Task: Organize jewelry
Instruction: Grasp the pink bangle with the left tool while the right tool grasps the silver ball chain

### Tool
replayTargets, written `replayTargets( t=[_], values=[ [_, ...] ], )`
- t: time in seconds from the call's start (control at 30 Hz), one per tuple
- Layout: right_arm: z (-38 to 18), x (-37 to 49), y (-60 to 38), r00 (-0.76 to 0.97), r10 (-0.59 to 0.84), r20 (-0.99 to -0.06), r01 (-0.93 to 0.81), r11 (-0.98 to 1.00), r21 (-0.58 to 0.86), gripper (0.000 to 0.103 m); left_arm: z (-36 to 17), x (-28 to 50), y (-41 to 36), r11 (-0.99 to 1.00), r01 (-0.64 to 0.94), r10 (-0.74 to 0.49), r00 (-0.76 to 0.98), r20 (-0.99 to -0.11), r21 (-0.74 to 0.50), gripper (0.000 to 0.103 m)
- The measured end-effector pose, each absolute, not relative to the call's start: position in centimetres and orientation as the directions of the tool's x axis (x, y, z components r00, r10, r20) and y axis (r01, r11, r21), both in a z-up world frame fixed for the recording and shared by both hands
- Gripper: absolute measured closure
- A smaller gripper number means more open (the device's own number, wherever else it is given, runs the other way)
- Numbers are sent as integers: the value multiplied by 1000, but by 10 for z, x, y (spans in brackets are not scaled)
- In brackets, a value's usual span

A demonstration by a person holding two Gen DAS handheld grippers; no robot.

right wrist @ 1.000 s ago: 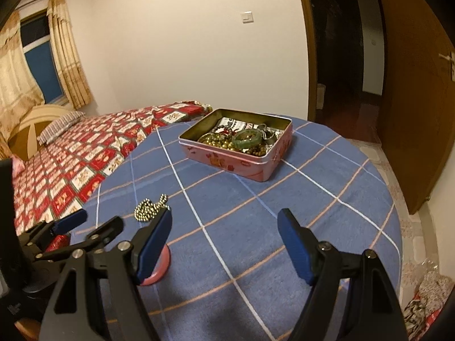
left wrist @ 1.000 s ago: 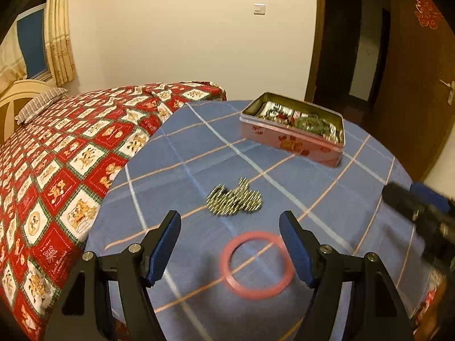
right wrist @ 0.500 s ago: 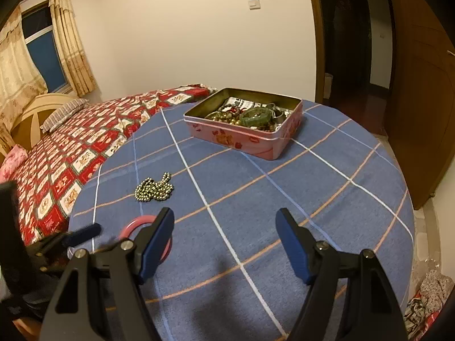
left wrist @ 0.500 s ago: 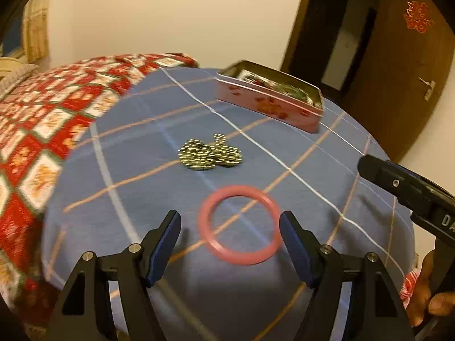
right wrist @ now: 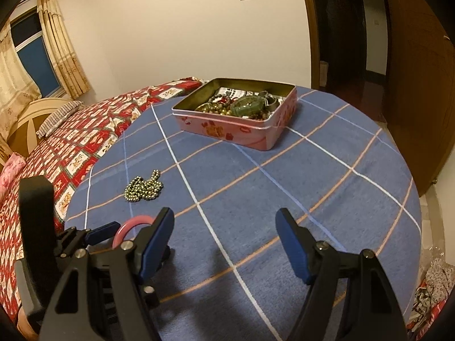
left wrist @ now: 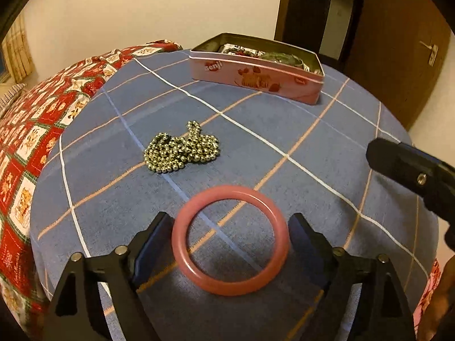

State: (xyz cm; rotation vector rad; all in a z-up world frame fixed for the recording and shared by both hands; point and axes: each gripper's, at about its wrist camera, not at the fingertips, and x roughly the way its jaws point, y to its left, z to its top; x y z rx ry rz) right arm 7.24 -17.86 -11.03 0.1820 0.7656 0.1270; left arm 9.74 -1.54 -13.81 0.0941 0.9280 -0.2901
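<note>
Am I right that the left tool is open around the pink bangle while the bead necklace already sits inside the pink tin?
Not quite. The bead necklace lies on the blue tablecloth, well short of the pink tin, as the left wrist view shows. The rest holds: the left tool is open, with the pink bangle between its fingers.

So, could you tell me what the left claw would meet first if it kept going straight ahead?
Most likely the pink bangle, which lies flat on the tablecloth between the open left claw fingers. Beyond it sits the bead chain, though depth is uncertain.

pink bangle [left wrist: 231, 248], blue tablecloth [left wrist: 298, 130] (plaid)
</note>
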Motion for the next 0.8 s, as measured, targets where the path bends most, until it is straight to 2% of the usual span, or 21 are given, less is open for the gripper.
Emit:
replayTargets(
  t=[0.2,0.37,0.63,0.8],
  values=[
    [-113,75,-182,705,179,-686,-40,976,214,26,-143,93,-14,951,308,-215,576,-789,-35,22],
    [-115,83,-179,698,193,-690,-59,975,212,26,-127,93,11,954,290,-253,635,-730,-79,22],
    [-125,138,-127,605,349,-716,-233,937,261,26,-87,98,72,990,124,-142,749,-647,-74,22],
    [-141,164,-80,545,354,-760,-307,928,212,26,-81,102,100,997,44,-75,765,-639,-65,22]
  ],
)
